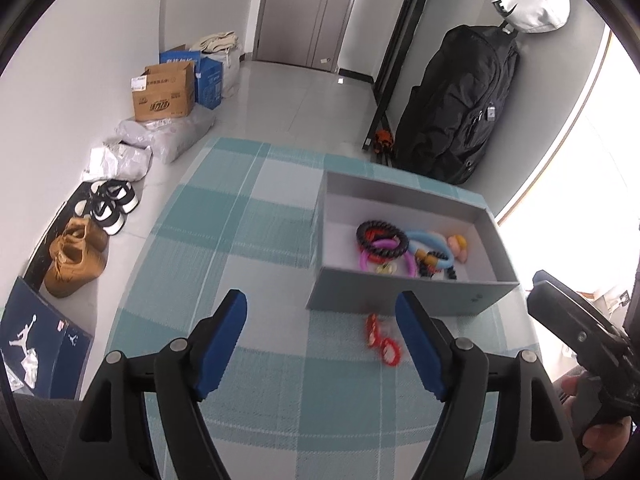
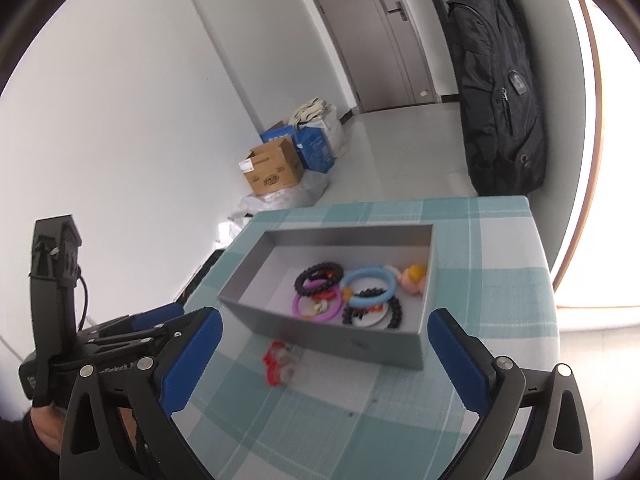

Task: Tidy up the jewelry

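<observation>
Red bracelet (image 1: 382,339) lies loose on the checked tablecloth (image 1: 248,240), just beside the near wall of the grey box (image 1: 404,298) holding other bracelets. Left gripper (image 1: 322,340) and right gripper (image 2: 325,356) both spread wide, empty.

Grey box (image 2: 332,338) of bracelets (image 2: 368,286) on checked cloth (image 2: 480,280), red piece (image 2: 276,364) outside, fingers (image 2: 460,356) spread wide

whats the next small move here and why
Probably bring the left tongs down around the red piece and close on it. It lies on the cloth just outside the grey box, where the other bracelets already sit, and both tongs are open and empty, the left nearest it.
</observation>
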